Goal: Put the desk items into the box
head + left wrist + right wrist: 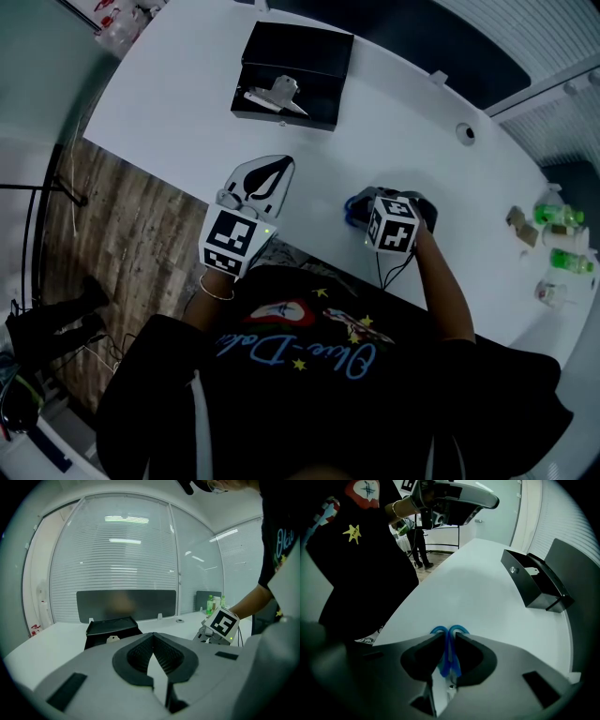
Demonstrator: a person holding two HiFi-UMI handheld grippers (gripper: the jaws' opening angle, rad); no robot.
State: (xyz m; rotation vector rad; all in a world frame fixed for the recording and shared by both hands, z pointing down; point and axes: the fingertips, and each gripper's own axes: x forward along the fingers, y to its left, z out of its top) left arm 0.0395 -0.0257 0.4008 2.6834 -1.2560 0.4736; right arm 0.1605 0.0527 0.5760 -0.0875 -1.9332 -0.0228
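Observation:
A black box [292, 75] stands open at the far side of the white desk [394, 122], with a silvery white item [277, 94] inside; it also shows in the left gripper view as the box [111, 627] and in the right gripper view as the box [534, 581]. Blue-handled scissors [353, 208] lie at the desk's near edge. My right gripper [448, 637] points steeply down, shut on the scissors' handles [451, 660]. My left gripper [284, 166] hovers to the left, its jaws [153, 634] meeting at the tips with nothing between them.
Green bottles [562, 220] and small items stand at the desk's far right. A round cable port [466, 133] sits right of the box. The desk's curved near edge runs under my grippers; wooden floor [122, 234] lies to the left.

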